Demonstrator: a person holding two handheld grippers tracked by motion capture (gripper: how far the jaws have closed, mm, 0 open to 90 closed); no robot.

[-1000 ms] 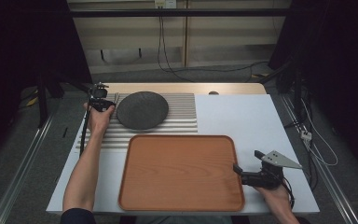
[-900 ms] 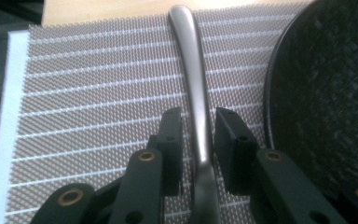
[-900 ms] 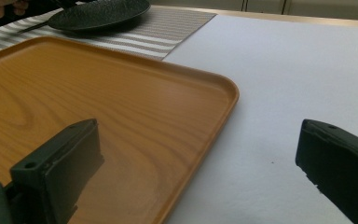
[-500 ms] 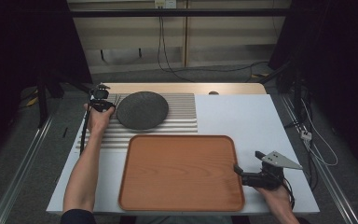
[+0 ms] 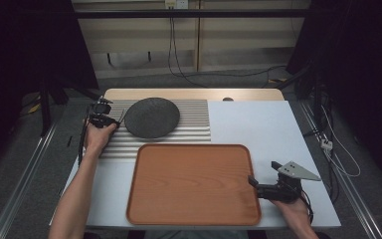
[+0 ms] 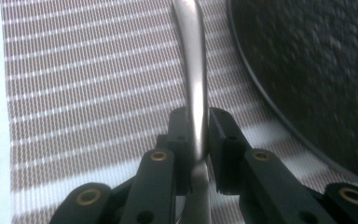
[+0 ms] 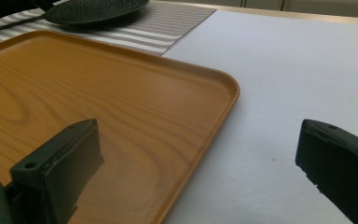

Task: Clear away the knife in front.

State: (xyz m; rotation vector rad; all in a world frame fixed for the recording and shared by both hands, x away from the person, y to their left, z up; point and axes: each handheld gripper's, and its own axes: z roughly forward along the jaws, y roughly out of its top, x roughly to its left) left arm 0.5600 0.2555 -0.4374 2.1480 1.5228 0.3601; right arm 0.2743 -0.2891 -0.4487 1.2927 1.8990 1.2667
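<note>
While the left hand-held gripper grips a metal handle over the striped mat, just beside the dark plate, the right hand-held gripper rests with its jaws spread wide at the wooden tray's right edge on the bench.

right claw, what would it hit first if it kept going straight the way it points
Most likely the wooden tray: the open right claw sits at its right rim, aimed across it. Depth is unclear; it might just skim over the rim.
</note>
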